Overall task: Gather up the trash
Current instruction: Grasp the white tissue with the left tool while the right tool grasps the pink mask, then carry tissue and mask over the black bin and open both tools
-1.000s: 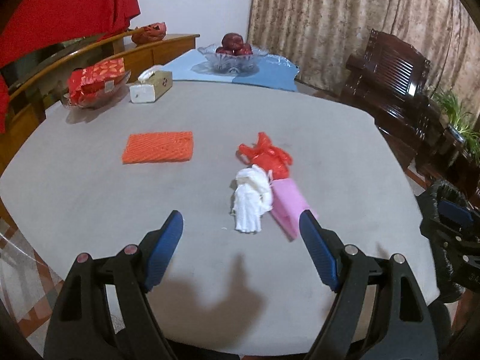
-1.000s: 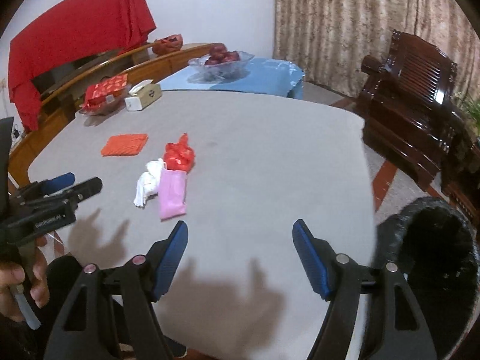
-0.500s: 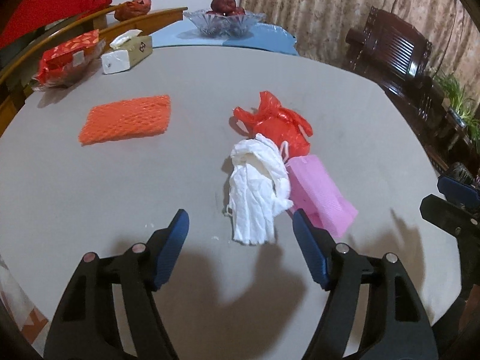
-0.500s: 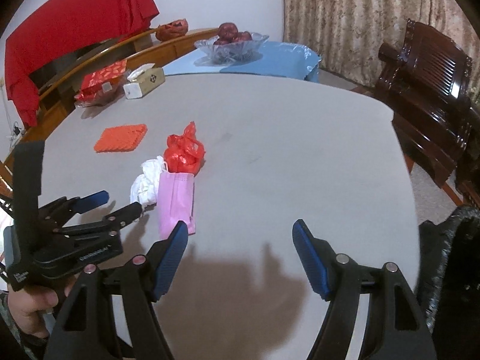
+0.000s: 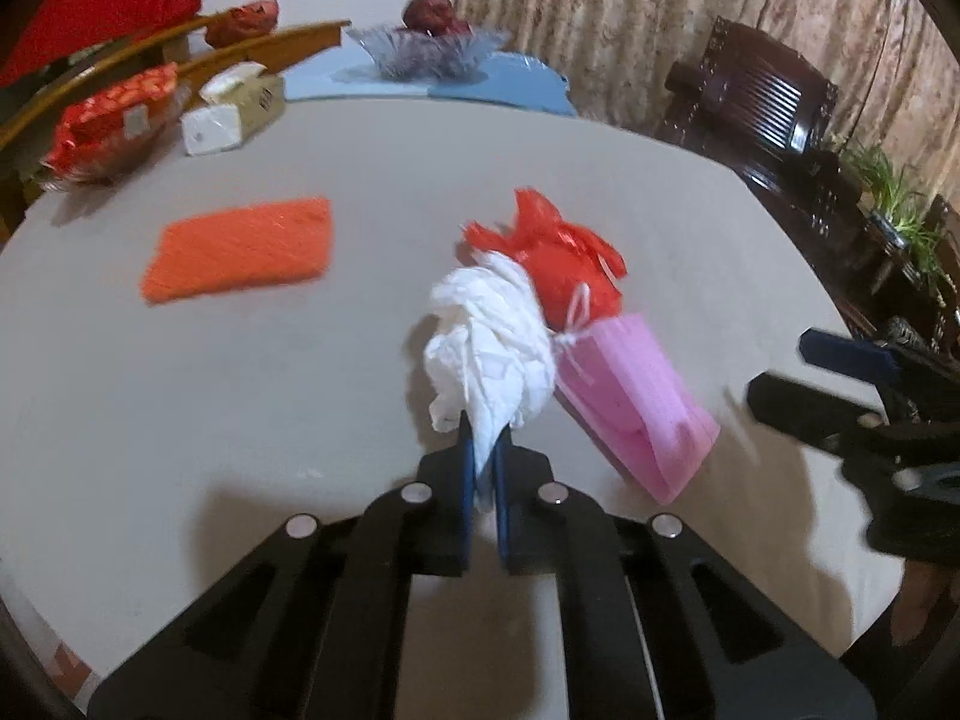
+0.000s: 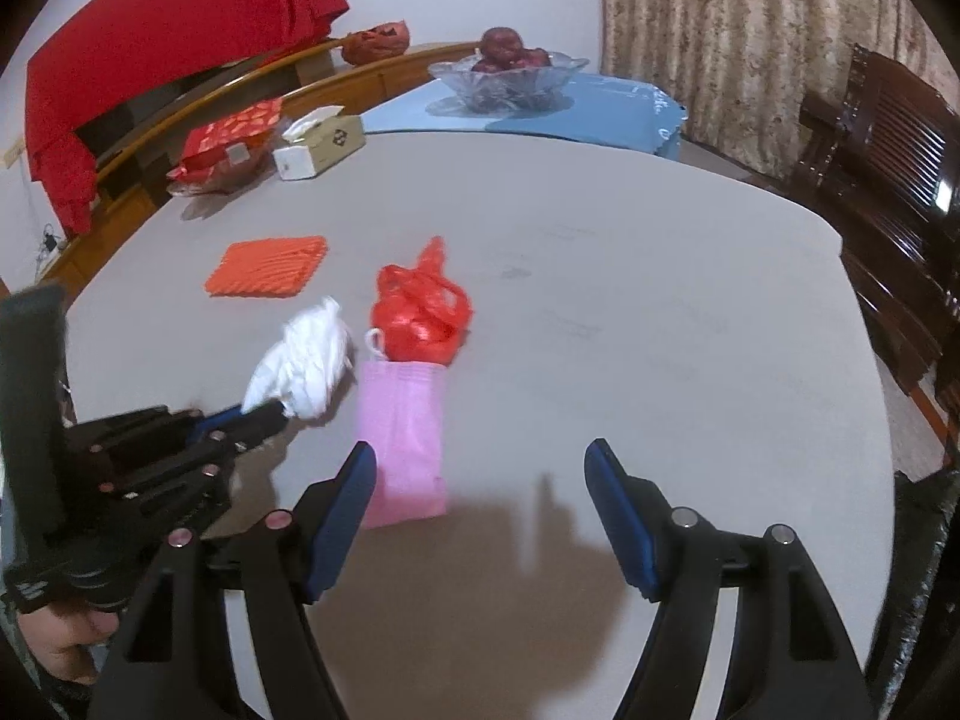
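Observation:
My left gripper (image 5: 483,456) is shut on the near end of a crumpled white tissue (image 5: 492,342), which also shows in the right wrist view (image 6: 306,360) held by the left gripper (image 6: 264,414). A red plastic bag (image 5: 561,258) (image 6: 420,315) lies just behind it on the grey table (image 5: 240,390). A pink packet (image 5: 636,396) (image 6: 402,432) lies to its right. An orange foam net (image 5: 240,249) (image 6: 267,267) lies farther left. My right gripper (image 6: 480,492) is open and empty, low over the table beside the pink packet; it shows at the right edge of the left wrist view (image 5: 840,384).
A tissue box (image 6: 321,144), a red packet in a dish (image 6: 225,141) and a glass fruit bowl (image 6: 507,75) on a blue cloth stand at the far side. Dark wooden chairs (image 6: 888,138) stand on the right. A black-lined bin (image 6: 924,570) sits at the lower right.
My left gripper moved forward to the white tissue and shut on its near end. My right gripper moved forward toward the pink packet and stayed open.

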`<state>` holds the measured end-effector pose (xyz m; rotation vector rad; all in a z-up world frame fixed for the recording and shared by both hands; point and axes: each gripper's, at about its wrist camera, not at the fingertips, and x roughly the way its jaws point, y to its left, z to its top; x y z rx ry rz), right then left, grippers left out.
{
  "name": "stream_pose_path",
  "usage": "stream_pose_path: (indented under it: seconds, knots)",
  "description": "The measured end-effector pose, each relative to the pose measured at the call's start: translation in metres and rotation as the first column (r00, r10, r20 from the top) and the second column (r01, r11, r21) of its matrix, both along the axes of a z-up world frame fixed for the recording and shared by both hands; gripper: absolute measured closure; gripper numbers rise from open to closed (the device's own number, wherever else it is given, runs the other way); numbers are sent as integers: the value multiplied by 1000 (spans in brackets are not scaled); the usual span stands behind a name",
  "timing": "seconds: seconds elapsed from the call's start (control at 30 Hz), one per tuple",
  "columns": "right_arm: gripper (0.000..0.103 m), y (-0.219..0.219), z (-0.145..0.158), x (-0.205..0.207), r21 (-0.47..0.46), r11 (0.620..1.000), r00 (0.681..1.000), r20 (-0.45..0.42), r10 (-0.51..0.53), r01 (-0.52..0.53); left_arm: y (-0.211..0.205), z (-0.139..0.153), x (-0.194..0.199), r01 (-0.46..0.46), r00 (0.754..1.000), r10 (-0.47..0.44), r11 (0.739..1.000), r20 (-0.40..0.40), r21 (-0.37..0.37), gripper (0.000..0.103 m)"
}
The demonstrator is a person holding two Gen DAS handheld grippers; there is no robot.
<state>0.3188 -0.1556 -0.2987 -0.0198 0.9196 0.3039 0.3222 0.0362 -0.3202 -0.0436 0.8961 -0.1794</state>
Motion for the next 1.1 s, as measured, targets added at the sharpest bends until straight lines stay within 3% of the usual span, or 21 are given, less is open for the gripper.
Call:
stream_pose_path:
  seconds: [0.3,0.4,0.5,0.53,0.67,1.1]
  knots:
    - [34,29,-20,5,-7,999,999,-17,31,-31,30,5,-14,-57,998,57,998,-6,-5,98]
    - [41,35,-29,8,-16,999,999,-35,41,-42,34,4,-13,-76,997,76,997,-6,-1,98]
    - [59,38,-36,11,-33,997,996,-61,62,-64,33,3,-14,-77,997,77,997,-8,8,98]
    - [72,40,-37,11,-39,997,996,-63,66,-68,34,3,-14,-78,997,78,997,-8,10,98]
    - [86,39,-32,7,-49,996,996,-40,75,-77,30,8,-18,-82,997,82,997,-3,13,98]
    - [89,-14,34,-33,-62,998,997,66,36,-32,-5,46,-50,-112,994,111,993,21,28,98]
